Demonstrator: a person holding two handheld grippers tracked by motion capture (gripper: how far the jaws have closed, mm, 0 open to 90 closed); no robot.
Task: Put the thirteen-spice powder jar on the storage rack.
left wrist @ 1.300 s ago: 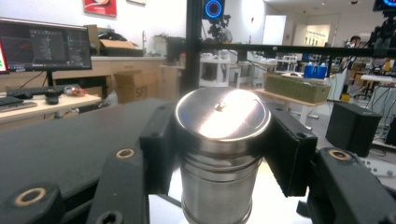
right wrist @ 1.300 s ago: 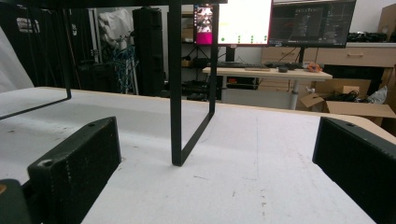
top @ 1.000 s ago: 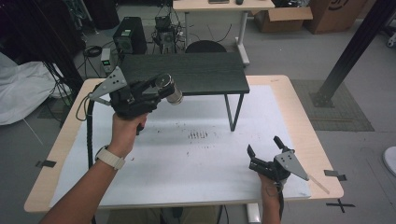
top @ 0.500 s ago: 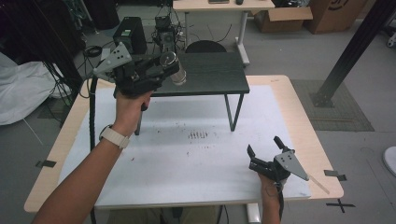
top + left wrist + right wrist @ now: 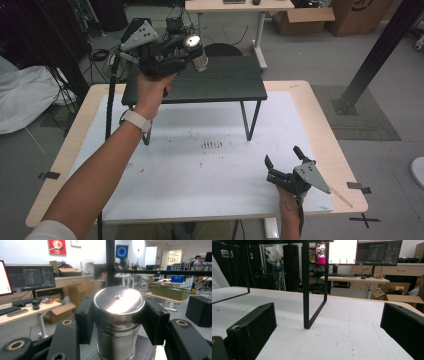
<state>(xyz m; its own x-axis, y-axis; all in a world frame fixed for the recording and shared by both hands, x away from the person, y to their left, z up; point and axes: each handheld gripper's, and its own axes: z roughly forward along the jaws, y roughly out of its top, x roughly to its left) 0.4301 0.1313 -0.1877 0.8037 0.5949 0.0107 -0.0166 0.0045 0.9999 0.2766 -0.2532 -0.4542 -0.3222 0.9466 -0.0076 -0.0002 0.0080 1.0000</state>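
Observation:
A shiny steel canister (image 5: 195,51) with a lid (image 5: 117,298) is clamped between the pads of my left gripper (image 5: 187,50), which is shut on it. The gripper holds it upright in the air over the left part of the black shelf (image 5: 225,82). In the left gripper view both black pads (image 5: 84,317) press the canister's sides, and the dark shelf top lies just below its base. My right gripper (image 5: 282,162) rests low on the white mat (image 5: 200,170) near the front right corner, jaws spread wide with nothing between them. Its view looks along the mat toward the shelf's leg (image 5: 306,287).
The black shelf stands on thin metal legs (image 5: 250,122) at the back of the wooden table (image 5: 335,145). A patch of dark marks (image 5: 212,144) stains the mat's middle. Behind the table are desks, cardboard boxes and a black post (image 5: 375,55).
My left gripper has carried the canister up and toward the back, from beside the shelf's left front edge to above its top. The right gripper has stayed put.

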